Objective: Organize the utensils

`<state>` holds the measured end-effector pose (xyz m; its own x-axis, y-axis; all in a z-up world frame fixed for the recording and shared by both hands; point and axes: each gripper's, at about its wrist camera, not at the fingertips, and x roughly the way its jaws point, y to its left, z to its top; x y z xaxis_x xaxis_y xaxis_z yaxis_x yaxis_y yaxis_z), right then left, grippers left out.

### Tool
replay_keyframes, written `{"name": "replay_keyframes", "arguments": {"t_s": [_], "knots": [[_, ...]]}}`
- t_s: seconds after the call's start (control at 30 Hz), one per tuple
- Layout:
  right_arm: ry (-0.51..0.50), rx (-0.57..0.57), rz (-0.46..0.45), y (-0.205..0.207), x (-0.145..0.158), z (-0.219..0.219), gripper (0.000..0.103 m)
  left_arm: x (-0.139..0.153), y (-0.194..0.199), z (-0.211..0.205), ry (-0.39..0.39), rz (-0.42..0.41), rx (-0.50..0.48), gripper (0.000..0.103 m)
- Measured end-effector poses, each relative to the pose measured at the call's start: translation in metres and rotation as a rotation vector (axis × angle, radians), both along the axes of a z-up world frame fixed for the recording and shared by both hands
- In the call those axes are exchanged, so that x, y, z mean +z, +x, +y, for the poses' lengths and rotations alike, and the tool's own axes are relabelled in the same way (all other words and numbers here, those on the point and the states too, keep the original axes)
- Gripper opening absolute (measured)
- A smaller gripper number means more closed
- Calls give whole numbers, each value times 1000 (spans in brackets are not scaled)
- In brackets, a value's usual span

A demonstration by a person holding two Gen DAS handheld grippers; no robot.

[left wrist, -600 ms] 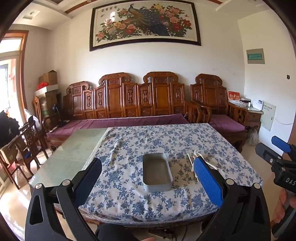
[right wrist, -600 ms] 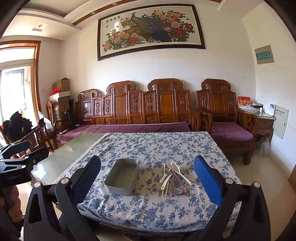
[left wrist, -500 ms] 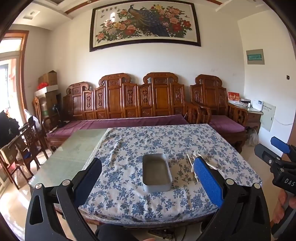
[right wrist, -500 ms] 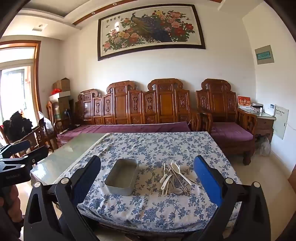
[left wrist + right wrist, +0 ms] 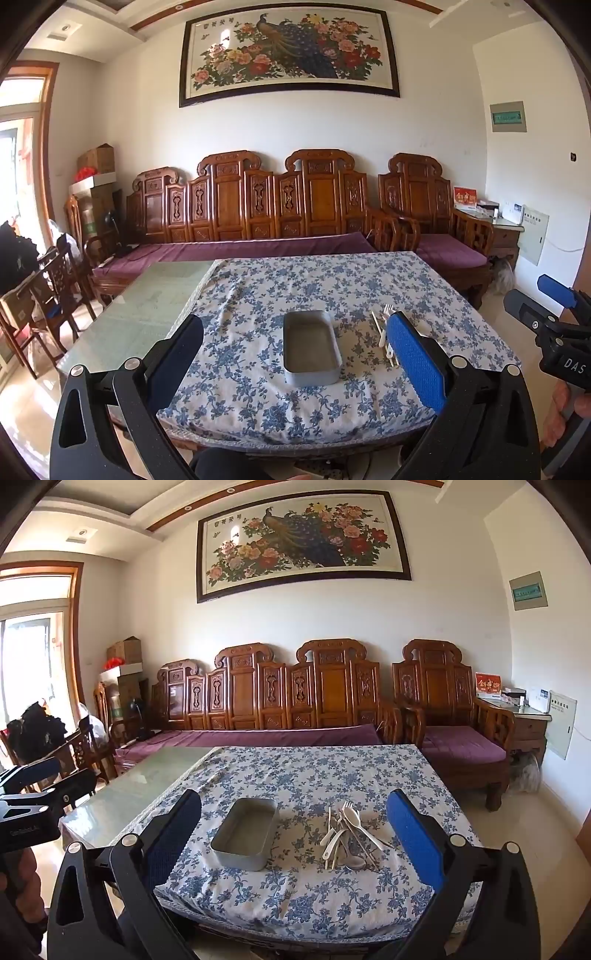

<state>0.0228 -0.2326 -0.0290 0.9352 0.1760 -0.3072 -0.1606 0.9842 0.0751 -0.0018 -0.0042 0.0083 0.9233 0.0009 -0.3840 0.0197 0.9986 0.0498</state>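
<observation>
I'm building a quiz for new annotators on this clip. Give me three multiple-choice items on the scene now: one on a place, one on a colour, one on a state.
1. Where does the utensil pile lie relative to the metal tray in the right wrist view?
A. inside it
B. to its right on the cloth
C. on the bare glass

2. What colour is the pattern on the tablecloth?
A. red
B. green
C. blue

3. What is in the tray?
A. nothing
B. one spoon
C. all the utensils

Answers: B, the pile sits apart from the tray, on its right. C, blue flowers on white cloth. A, its floor shows bare in both views.
</observation>
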Motion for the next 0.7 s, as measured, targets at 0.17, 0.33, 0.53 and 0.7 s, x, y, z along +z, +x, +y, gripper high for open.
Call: {"name": "replay_keyframes", "arguments": {"t_s": [0.17, 0.33, 0.53, 0.7], "knots": [[-1, -1, -1, -1, 0, 0, 101, -1, -1, 1, -4, -4, 0, 97], [-1, -2, -2, 2, -1, 2, 101, 1, 0, 0, -3, -5, -1, 97], [-1, -1, -3, 2, 0, 2, 101, 0, -1, 0, -3, -7, -1, 97], [-1, -1, -5, 1, 0, 1, 101, 1, -1, -1, -3, -7, -2, 97]]}}
